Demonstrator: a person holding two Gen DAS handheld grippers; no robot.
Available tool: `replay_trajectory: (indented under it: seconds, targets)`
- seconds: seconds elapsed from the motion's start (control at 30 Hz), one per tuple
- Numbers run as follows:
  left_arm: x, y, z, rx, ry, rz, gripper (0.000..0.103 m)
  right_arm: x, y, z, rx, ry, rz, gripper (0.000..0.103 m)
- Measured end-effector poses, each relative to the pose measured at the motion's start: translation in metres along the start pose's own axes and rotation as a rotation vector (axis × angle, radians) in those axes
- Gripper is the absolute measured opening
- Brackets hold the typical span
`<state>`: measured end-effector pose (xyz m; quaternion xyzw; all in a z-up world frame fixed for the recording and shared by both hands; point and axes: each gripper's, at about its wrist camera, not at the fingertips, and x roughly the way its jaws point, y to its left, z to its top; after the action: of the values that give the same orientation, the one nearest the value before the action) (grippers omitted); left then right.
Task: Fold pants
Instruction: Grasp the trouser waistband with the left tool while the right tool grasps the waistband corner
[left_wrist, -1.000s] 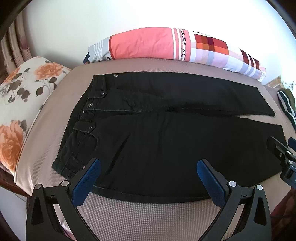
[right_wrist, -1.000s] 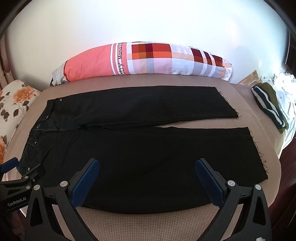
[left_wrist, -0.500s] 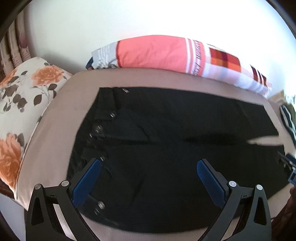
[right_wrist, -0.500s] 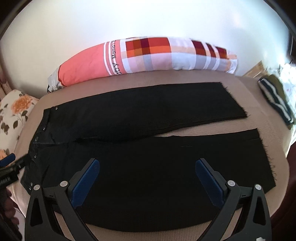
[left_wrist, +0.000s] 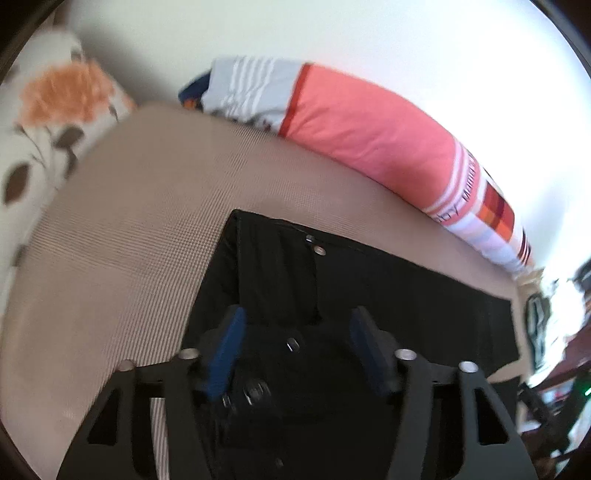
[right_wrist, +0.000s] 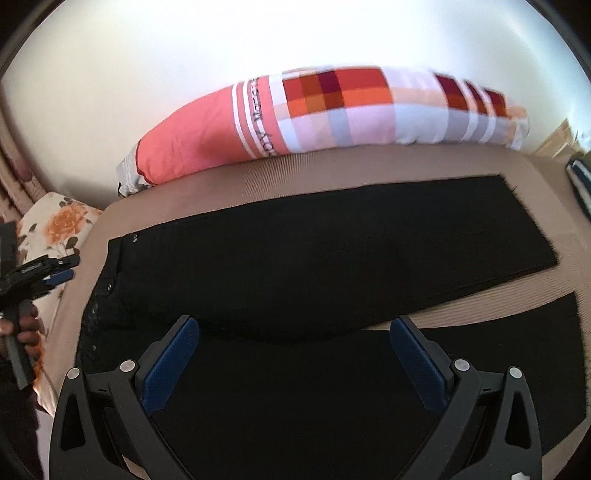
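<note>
So the bed (right_wrist: 369, 170) has a tan woven cover, and the black pants (right_wrist: 314, 266) are spread flat across most of it: waistband toward the left edge, both legs running out toward the right edge, with a strip of bare cover showing between the two legs near the hems. Along the far edge, against the white wall, lies a long pillow (right_wrist: 332, 110) in coral with a checked patch and stripes. A floral cushion (right_wrist: 55, 225) with orange roses sits off the left edge.

The left hand-held gripper (left_wrist: 295, 350) is right over the waistband, its view pretty blurry. Its jaws have just been closing and now stand about half apart, with bunched waistband fabric and metal buttons between the blue pads (left_wrist: 225, 354). I honestly can't tell if the pads are pressing on the cloth.

The right hand-held gripper (right_wrist: 291, 365) sits over the near leg, jaws spread wide, pads clear of everything, nothing held.

Over at the right edge there's a striped dark garment (right_wrist: 580, 181), mostly cut off.
</note>
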<state>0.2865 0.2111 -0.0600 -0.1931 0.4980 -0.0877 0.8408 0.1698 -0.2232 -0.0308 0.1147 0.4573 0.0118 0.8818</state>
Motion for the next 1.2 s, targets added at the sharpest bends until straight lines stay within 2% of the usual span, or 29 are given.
replay_trajectory:
  seconds: [0.07, 0.17, 0.33, 0.5, 0.6, 0.73, 0.9, 1.03, 1.1, 1.13, 1.2]
  targets:
    - [0.018, 0.020, 0.014, -0.052, 0.043, -0.050, 0.044, 0.012, 0.004, 0.006, 0.012, 0.021, -0.003, 0.103]
    - [0.039, 0.043, 0.027, -0.124, 0.097, -0.123, 0.044, 0.026, 0.013, 0.013, 0.009, 0.050, -0.006, 0.103]
    - [0.066, 0.066, 0.037, -0.190, 0.161, -0.204, 0.044, 0.048, 0.028, 0.022, -0.013, 0.084, -0.015, 0.103]
    - [0.081, 0.070, 0.048, -0.185, 0.172, -0.281, 0.043, 0.069, 0.039, 0.028, -0.026, 0.113, -0.011, 0.103]
    - [0.088, 0.067, 0.056, -0.156, 0.190, -0.328, 0.037, 0.080, 0.046, 0.033, -0.037, 0.121, -0.003, 0.103]
    - [0.103, 0.062, 0.063, -0.143, 0.226, -0.353, 0.028, 0.096, 0.055, 0.038, -0.059, 0.124, 0.013, 0.103]
    - [0.115, 0.048, 0.073, -0.105, 0.230, -0.391, 0.027, 0.112, 0.066, 0.048, -0.104, 0.121, 0.029, 0.103]
    - [0.129, 0.045, 0.078, -0.136, 0.221, -0.394, 0.027, 0.125, 0.072, 0.060, -0.156, 0.120, 0.061, 0.103]
    - [0.130, 0.040, 0.077, -0.131, 0.198, -0.375, 0.023, 0.133, 0.075, 0.068, -0.192, 0.132, 0.070, 0.103]
    - [0.128, 0.037, 0.075, -0.109, 0.184, -0.342, 0.013, 0.138, 0.076, 0.072, -0.217, 0.141, 0.076, 0.103]
    - [0.123, 0.031, 0.072, -0.076, 0.161, -0.310, 0.009, 0.147, 0.079, 0.082, -0.277, 0.164, 0.107, 0.103]
